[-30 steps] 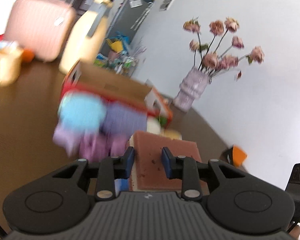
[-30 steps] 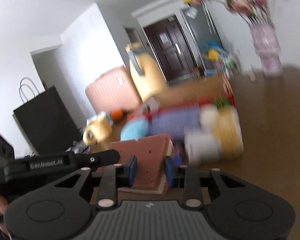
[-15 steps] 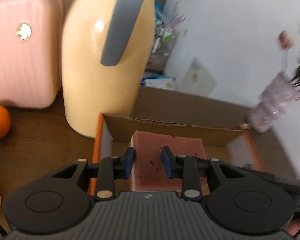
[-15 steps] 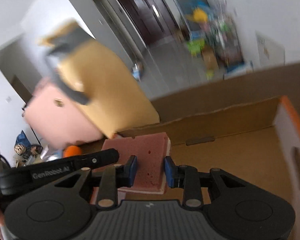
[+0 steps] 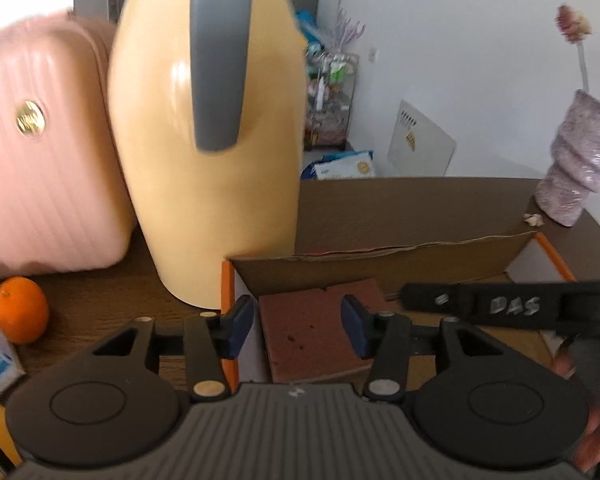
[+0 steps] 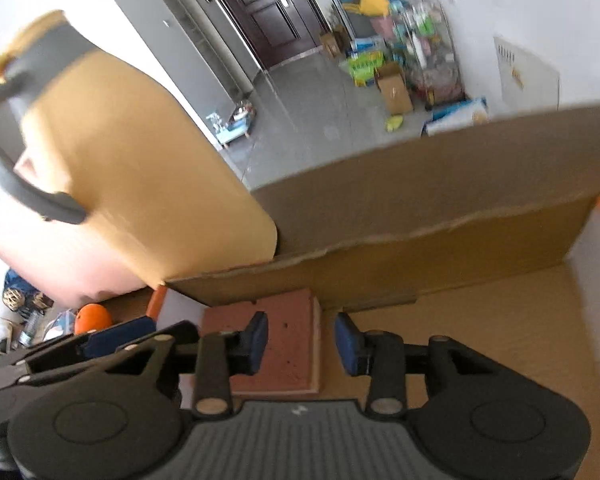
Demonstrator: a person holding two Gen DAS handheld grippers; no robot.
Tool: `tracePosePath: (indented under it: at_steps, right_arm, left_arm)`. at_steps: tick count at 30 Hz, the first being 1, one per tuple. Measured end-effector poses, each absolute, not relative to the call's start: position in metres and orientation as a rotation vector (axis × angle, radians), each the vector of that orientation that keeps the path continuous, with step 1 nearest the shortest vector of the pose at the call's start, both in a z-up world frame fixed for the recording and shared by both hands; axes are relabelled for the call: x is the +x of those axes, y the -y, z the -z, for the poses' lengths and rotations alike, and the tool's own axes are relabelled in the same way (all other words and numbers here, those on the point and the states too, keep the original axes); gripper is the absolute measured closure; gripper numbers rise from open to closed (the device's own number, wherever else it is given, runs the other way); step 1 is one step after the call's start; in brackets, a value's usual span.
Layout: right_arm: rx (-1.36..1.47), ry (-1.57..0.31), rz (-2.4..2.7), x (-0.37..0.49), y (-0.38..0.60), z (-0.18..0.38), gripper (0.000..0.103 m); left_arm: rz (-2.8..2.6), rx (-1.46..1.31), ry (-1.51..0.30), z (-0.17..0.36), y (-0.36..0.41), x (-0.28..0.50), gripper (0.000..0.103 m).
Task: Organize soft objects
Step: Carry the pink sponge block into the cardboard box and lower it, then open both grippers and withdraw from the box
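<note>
Dark wood bench [image 5: 96, 304] carries an open cardboard box [image 5: 400, 256] with orange edges. Left gripper [image 5: 296, 330] and right gripper [image 6: 301, 338] both hang over the box's near left corner, and their jaws have just been opening: the blue pads stand clear of the reddish-brown sponge block [image 5: 312, 328], which lies on the box floor between them. Just left of the box stand a yellow suitcase [image 5: 208, 152] and a pink suitcase [image 5: 44, 168]; an orange [image 5: 20, 309] rests near them.

Right claw [image 6: 301, 338], just opened, over reddish sponge [image 6: 290, 344] in cardboard box [image 6: 440, 252]
</note>
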State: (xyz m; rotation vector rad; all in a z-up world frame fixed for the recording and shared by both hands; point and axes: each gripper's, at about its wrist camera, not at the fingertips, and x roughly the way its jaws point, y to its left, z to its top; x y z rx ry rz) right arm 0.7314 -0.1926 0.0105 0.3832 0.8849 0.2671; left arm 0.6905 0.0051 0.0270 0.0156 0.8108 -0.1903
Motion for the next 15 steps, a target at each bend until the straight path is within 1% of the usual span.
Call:
tracePosePath:
  at_steps: [2,4,5,6,7,8,10,12,15]
  right_arm:
    - [0.328,-0.855,-0.254,0.713,0.204,-0.032,0.064]
    - [0.245,-0.813,-0.250,0.687,0.219,-0.058,0.056]
    - [0.196,-0.788,-0.245,0.672,0.226,-0.071,0.045]
    - [0.142,-0.765,-0.231,0.653,0.232,-0.082,0.037]
    - [0.099,-0.746,-0.211,0.637,0.240,-0.091,0.035]
    - [0.062,-0.725,-0.192,0.620,0.247,-0.102,0.033]
    - [0.030,-0.675,-0.160,0.588,0.261,-0.121,0.028]
    - [0.056,-0.626,-0.128,0.560,0.275,-0.138,0.023]
    - [0.107,-0.581,-0.113,0.523,0.290,-0.147,0.022]
  left_arm:
    - [0.200,0.028,-0.783,-0.040,-0.006,0.676,0.048]
    - [0.203,0.041,-0.755,-0.057,-0.009,0.658,0.047]
    - [0.207,0.050,-0.740,-0.067,-0.012,0.646,0.041]
    - [0.210,0.057,-0.720,-0.077,-0.016,0.635,0.038]
    - [0.207,0.060,-0.693,-0.089,-0.021,0.620,0.033]
    - [0.198,0.060,-0.664,-0.101,-0.026,0.605,0.031]
    - [0.167,0.060,-0.605,-0.122,-0.037,0.572,0.028]
    - [0.134,0.060,-0.563,-0.140,-0.042,0.544,0.026]
    - [0.092,0.052,-0.500,-0.159,-0.042,0.499,0.022]
